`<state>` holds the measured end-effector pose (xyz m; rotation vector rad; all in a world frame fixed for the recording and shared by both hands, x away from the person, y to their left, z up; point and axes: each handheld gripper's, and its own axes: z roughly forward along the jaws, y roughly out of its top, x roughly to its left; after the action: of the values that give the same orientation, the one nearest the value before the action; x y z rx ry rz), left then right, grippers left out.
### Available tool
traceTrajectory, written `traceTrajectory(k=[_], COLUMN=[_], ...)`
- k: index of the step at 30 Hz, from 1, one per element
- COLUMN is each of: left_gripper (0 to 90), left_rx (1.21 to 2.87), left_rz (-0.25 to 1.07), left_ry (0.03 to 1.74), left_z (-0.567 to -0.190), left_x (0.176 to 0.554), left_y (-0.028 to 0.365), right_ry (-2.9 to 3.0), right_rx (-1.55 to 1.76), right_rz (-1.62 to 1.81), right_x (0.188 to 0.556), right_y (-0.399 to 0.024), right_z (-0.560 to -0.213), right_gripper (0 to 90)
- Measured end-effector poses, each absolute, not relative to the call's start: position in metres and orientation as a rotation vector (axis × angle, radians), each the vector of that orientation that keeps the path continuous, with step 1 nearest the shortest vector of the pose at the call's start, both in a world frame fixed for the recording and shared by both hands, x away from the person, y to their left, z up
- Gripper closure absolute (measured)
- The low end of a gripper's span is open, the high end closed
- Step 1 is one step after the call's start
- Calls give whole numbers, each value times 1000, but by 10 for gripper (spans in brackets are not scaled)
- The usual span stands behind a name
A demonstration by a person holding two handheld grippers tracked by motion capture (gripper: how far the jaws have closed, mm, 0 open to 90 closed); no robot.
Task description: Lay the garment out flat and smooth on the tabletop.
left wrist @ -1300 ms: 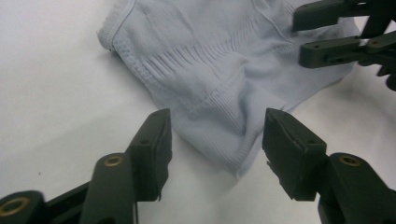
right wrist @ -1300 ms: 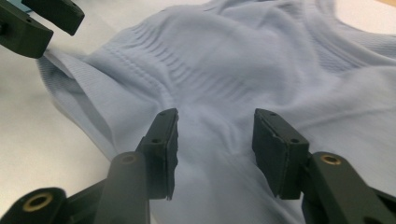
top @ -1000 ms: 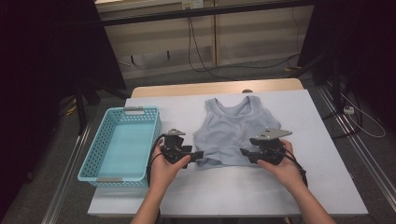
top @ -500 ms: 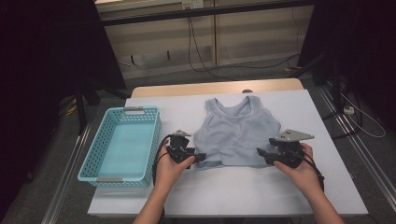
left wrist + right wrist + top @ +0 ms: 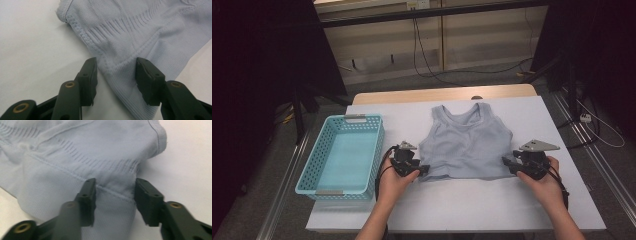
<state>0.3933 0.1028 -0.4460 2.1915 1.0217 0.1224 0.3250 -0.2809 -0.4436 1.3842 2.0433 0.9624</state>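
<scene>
Moved since the earlier frames: right gripper (image 5: 512, 164), outward to the pale blue ribbed knit crop top's (image 5: 467, 142) hem corner near the counter's (image 5: 462, 205) front edge; left gripper (image 5: 422, 170) at the opposite corner. Both jaws closing, straddling hem, not yet pinching. Lift pending.

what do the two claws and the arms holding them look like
Both the left claw and right claw are matte black with chunky jaws and brass-coloured pivot pins. The right one carries a grey three-cornered plate. Black cables trail back. The forearms are bare, no sleeves.

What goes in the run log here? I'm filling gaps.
left gripper: closing, astride top hem | right gripper: closing, astride hem | basket: empty
</scene>
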Motion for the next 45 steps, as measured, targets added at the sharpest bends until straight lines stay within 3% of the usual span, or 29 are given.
traceTrajectory(k=[10,20,24,27,36,42,45], left_gripper=[628,675,684,696,780,830,835], left_rx=[2220,2222,2222,2226,2226,2232,2229], left_rz=[129,103,103,95,59,40,45], left_ry=[1037,1024,1023,1017,1006,1019,1027], left_z=[-444,-444,-444,-444,-444,-443,-443], left_x=[396,398,398,399,398,398,398], left_y=[100,99,99,99,97,95,94], right_ry=[2062,2106,2102,2107,2100,2118,2132], right_rx=[1438,1399,1404,1410,1404,1398,1384], right_rz=[939,942,938,933,894,869,891], right_x=[332,339,335,335,331,329,329], right_y=[-292,-287,-286,-285,-285,-284,-283], right_z=[-452,-448,-448,-450,-449,-452,-454], right_gripper=[900,900,731,680,631,722,832])
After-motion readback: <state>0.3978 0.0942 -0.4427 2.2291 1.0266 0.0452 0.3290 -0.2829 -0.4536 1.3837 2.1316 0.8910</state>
